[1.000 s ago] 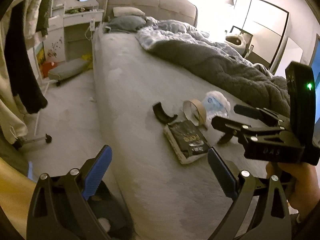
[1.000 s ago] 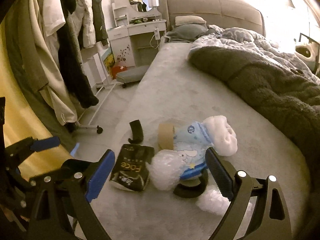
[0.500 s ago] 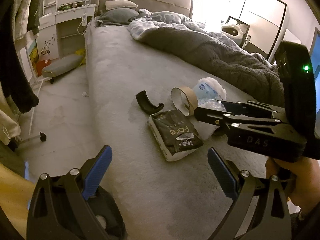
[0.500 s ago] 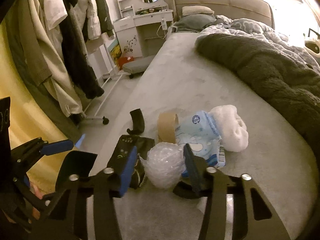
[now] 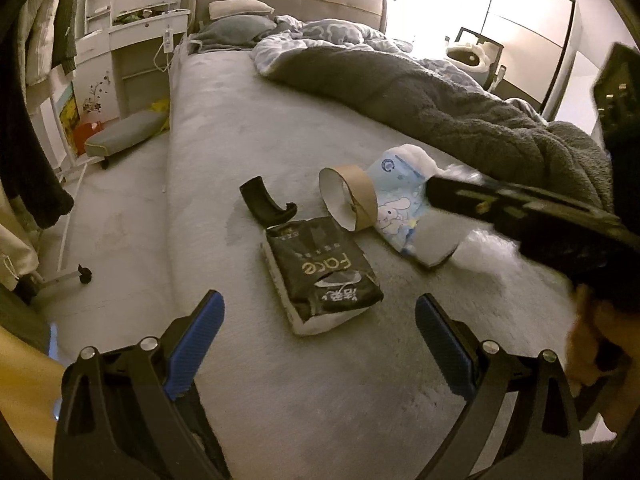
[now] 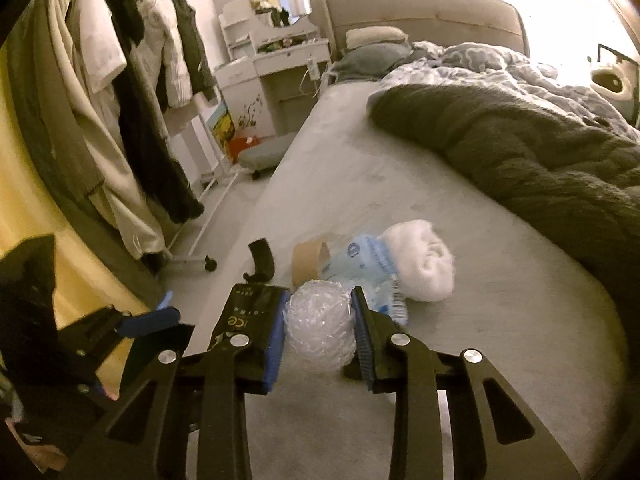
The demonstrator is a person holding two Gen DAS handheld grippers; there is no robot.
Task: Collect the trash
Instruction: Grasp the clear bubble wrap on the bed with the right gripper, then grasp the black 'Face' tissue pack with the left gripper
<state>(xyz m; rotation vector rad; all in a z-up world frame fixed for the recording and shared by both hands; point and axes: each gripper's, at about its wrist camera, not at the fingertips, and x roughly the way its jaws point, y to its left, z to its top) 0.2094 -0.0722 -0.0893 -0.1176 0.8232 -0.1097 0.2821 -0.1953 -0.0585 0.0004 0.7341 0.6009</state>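
1. The right gripper (image 6: pixel 320 332) is closing on a ball of bubble wrap (image 6: pixel 320 330); its jaws have just been closing, and the blue pads are now pressing the ball from both sides. So the step in hand, I judge, is the grasp of the first piece of trash on the bed (image 6: pixel 460 360).
2. The left gripper (image 5: pixel 316 344) is standing wide and empty, with nothing between its fingers. The black tissue pack (image 5: pixel 320 276) is lying just ahead of it.
3. Beyond the right gripper's tips are lying the cardboard tape ring (image 6: pixel 308 260), the blue printed bag (image 6: pixel 368 264) and a curved black piece (image 6: pixel 262 260).
4. The next move probably calls for lifting the ball clear without squeezing it out of the pads, then carrying it to a bin.
5. The right wrist view is showing the pads on the ball; the left wrist view is hiding that contact behind the right tool's body, but it is showing the tissue pack whole.
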